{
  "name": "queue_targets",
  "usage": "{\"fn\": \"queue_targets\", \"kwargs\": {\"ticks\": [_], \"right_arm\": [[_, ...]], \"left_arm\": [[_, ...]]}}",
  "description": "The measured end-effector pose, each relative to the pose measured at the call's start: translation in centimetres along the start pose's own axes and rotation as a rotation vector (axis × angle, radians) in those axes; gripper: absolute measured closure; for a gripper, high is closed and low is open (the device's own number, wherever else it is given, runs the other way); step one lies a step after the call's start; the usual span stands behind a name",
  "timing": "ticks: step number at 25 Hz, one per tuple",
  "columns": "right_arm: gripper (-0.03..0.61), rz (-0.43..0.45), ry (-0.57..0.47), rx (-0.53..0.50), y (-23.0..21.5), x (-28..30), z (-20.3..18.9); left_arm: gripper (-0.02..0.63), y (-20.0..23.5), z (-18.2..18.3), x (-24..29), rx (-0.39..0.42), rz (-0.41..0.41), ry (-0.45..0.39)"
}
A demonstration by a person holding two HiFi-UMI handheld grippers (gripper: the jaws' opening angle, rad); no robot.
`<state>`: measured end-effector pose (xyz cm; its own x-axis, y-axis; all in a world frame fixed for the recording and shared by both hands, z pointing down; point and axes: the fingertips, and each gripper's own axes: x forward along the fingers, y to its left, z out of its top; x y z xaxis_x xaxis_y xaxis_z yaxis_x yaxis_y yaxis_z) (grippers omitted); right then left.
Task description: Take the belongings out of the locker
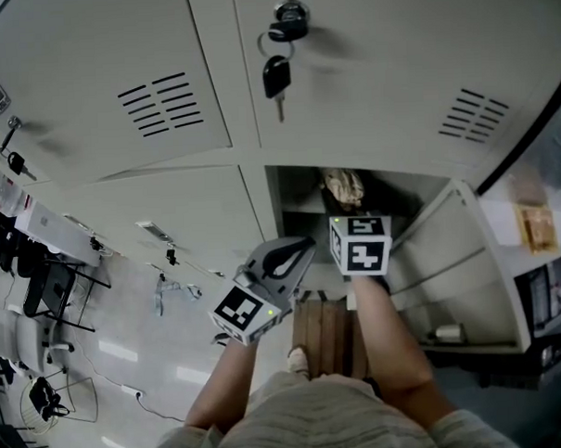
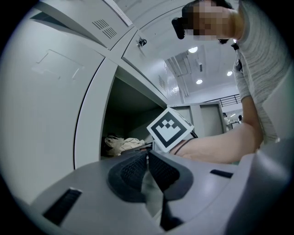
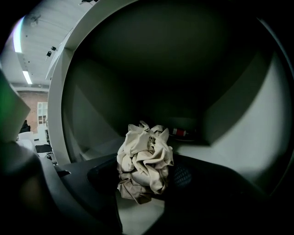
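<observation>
Crumpled cloth [image 3: 145, 158] is lying between the right gripper's [image 3: 147, 176] wide fingers (the left gripper's [image 2: 148, 158] are pressing together, empty), so squeezing its bulky middle is seeming wisest.

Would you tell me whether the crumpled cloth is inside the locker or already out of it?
Inside: the cloth lies on the locker's shelf, with the compartment walls around it.

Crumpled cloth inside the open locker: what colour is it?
The cloth is cream, off-white; it shows best in the right gripper view.
</observation>
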<state>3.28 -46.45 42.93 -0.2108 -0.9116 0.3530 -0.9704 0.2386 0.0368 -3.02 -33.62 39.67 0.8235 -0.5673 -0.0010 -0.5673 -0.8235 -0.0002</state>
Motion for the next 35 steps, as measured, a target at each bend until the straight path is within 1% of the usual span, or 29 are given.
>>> {"fn": "queue_targets", "kwargs": {"ticks": [2, 4, 7, 12, 18, 21, 26, 31, 35], "right_arm": [[0.335, 0.006, -0.010, 0.006, -0.3, -0.2, 0.0], [0.347, 0.010, -0.018, 0.009, -0.7, -0.1, -0.3], [0.356, 0.018, -0.044, 0.025, -1.1, -0.5, -0.6], [0.365, 0.038, -0.123, 0.053, -1.2, -2.5, -0.9], [0.368, 0.123, -0.229, 0.091, -0.4, -5.8, -0.7], [0.368, 0.160, -0.266, 0.090, 0.4, -7.8, -0.5], [0.368, 0.198, -0.287, 0.086, 1.2, -10.8, -0.9], [0.368, 0.249, -0.309, 0.060, 1.9, -14.3, -1.1], [0.368, 0.275, -0.308, 0.054, 2.0, -17.0, -1.9]], "left_arm": [[0.611, -0.2, 0.0, 0.0, 0.001, -0.006, 0.001], [0.611, -0.5, 0.1, -0.1, 0.002, -0.008, 0.003], [0.611, -0.7, 0.1, -0.4, 0.008, -0.009, 0.006], [0.611, -0.9, 0.5, -0.9, 0.012, 0.004, -0.003], [0.611, -2.0, 0.8, -1.2, 0.011, 0.007, -0.004], [0.611, -2.7, 1.0, -1.4, 0.015, 0.010, -0.007], [0.611, -4.2, 1.4, -1.7, 0.019, 0.018, -0.015], [0.611, -6.3, 1.8, -2.2, 0.025, 0.014, -0.019], [0.611, -7.9, 1.7, -2.9, 0.023, 0.011, -0.017]]}}
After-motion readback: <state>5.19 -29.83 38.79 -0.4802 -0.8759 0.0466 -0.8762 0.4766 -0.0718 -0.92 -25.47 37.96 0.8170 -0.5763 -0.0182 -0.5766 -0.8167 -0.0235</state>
